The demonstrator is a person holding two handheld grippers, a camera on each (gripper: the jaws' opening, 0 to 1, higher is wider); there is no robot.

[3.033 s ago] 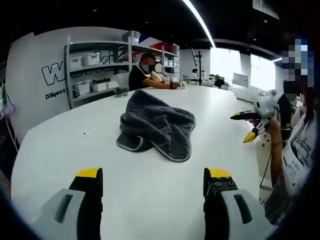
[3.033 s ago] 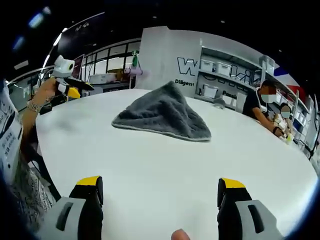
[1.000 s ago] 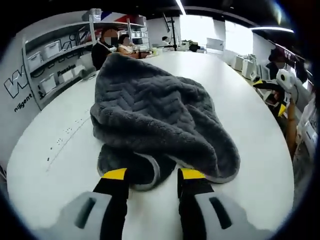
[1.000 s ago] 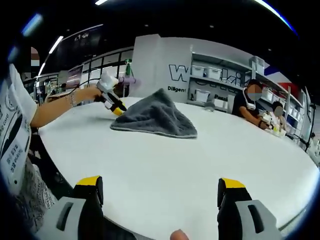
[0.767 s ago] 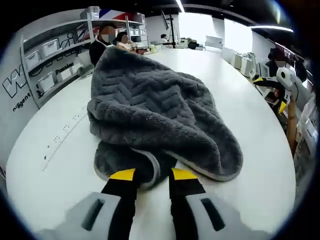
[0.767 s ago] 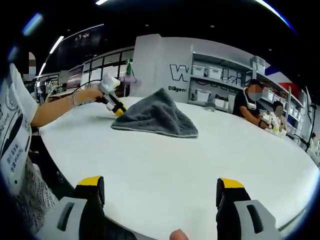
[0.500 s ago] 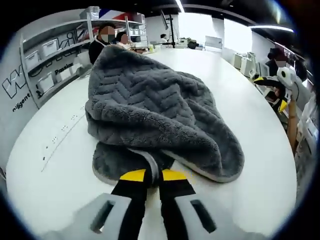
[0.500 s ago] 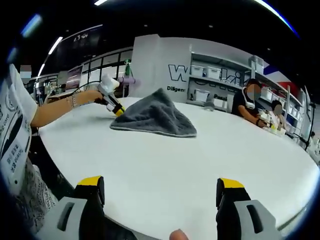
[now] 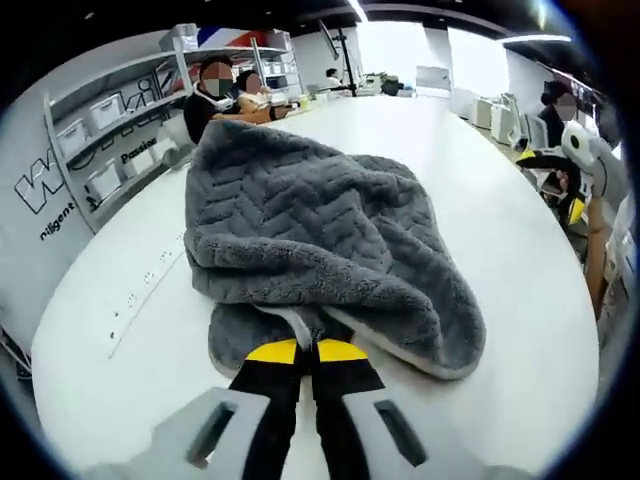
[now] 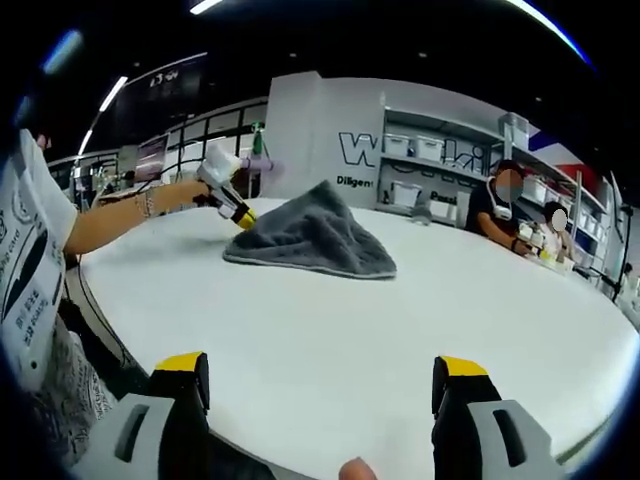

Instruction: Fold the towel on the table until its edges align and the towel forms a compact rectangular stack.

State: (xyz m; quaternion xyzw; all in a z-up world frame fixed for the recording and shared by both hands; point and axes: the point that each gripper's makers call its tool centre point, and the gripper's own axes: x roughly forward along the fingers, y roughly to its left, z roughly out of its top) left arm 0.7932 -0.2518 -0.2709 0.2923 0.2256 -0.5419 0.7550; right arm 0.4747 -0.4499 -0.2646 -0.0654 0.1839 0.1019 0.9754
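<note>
The towel lies in a loose, rumpled heap on the white table, well short of any rectangle; no edges are aligned and folding proper has not begun.

Left gripper: jaws drawn together on a pale-bound hem at the near side of the heap. The yellow tips meet with a sliver of cloth between them, so it appears to be gripping the hem, though the fold overhanging the tips hides how much fabric is caught.

Right gripper: jaws wide apart, holding nothing, hovering over bare table well apart from the towel. In the right gripper view the left gripper sits at the towel's left edge.

Handling: the cloth is thick, plush and limp, with a chevron pile. It should be light, should drape and sag under any lift, and will not hold a crease unaided. Friction is likely good; fragility nil. The bound hem is the firmest hold. Best purchase is at the corners, currently buried in the heap, so the towel must be spread flat first.

Other persons sit at the far side by the shelves.
</note>
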